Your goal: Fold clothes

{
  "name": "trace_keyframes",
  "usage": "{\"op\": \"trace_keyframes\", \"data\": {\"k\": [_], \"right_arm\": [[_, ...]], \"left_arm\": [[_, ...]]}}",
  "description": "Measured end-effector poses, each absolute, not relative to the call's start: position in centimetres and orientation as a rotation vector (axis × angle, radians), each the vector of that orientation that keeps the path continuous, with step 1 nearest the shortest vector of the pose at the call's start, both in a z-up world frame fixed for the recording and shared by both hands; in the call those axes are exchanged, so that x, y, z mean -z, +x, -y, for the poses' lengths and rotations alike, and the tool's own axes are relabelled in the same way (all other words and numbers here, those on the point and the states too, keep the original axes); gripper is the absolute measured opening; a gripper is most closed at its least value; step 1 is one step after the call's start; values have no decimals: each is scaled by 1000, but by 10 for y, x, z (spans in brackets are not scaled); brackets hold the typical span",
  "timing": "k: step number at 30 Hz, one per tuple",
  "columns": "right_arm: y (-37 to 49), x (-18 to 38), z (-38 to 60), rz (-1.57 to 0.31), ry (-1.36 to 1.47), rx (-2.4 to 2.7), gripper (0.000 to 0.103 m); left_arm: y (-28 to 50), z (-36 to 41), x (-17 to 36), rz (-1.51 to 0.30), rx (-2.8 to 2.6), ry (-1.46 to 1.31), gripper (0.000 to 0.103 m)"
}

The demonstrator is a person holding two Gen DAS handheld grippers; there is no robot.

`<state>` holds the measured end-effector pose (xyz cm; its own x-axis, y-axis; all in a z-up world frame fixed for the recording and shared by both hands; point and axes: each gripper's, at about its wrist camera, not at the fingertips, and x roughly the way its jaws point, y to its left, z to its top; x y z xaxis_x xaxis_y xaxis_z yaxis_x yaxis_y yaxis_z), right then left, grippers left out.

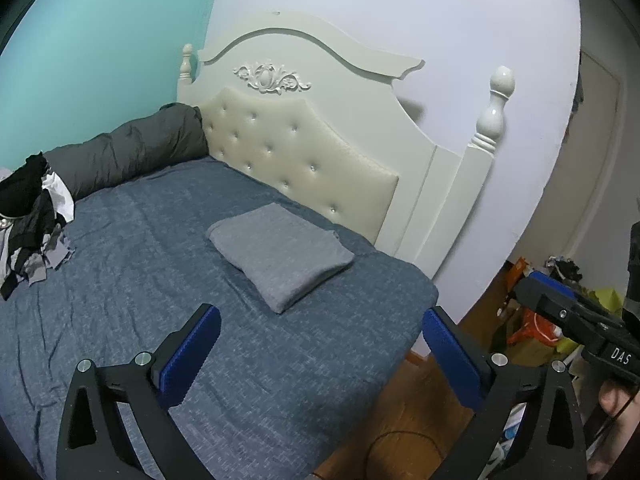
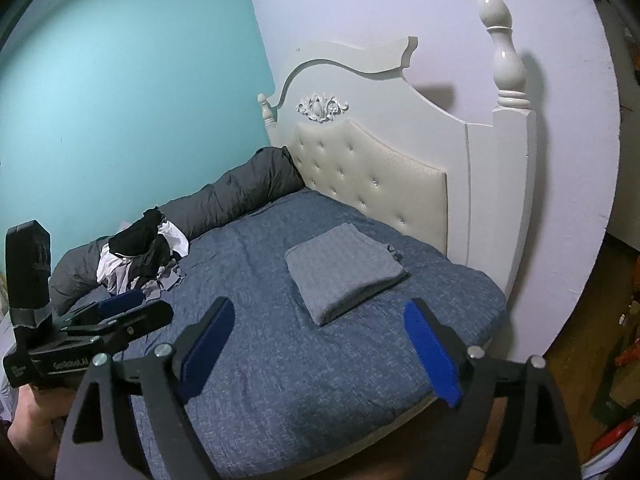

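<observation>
Left wrist view: my left gripper (image 1: 320,354) stands with its blue pads spread wide and nothing between them. Just ahead of its fingertips the folded grey garment (image 1: 280,254) lies flat on the blue bedspread (image 1: 120,300), untouched, its long axis slanting from near the fingertips up and away to the left, the thick folded corner nearest me. My right gripper (image 2: 320,354) is likewise wide apart and empty, the same garment ahead of it. Further left of both, a pile of unfolded clothes (image 1: 28,216) rests against a dark grey rolled duvet (image 1: 120,152). Beyond stands the cream tufted headboard (image 1: 304,152); wooden floor (image 1: 400,420) with clutter lies to my right.
</observation>
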<state>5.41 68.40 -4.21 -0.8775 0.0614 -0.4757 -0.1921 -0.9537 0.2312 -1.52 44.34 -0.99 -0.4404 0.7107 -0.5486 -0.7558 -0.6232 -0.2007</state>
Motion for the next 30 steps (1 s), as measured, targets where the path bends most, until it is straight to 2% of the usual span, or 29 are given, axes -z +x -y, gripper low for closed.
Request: {"op": "trace_keyframes", "data": {"k": [7,17,30], "right_arm": [[64,48,-672,-374,-720,-2866,97],[76,55,-654,-317,-727,-2861,98],[84,56,-645,-341,-720,-2863,99]], "left_arm": [[-8,-431,9,-104,-2143,-746,103],[1,-414,8,-104,-2167,-733,103],[11,-394,10,-109,-2163,-730,103]]}}
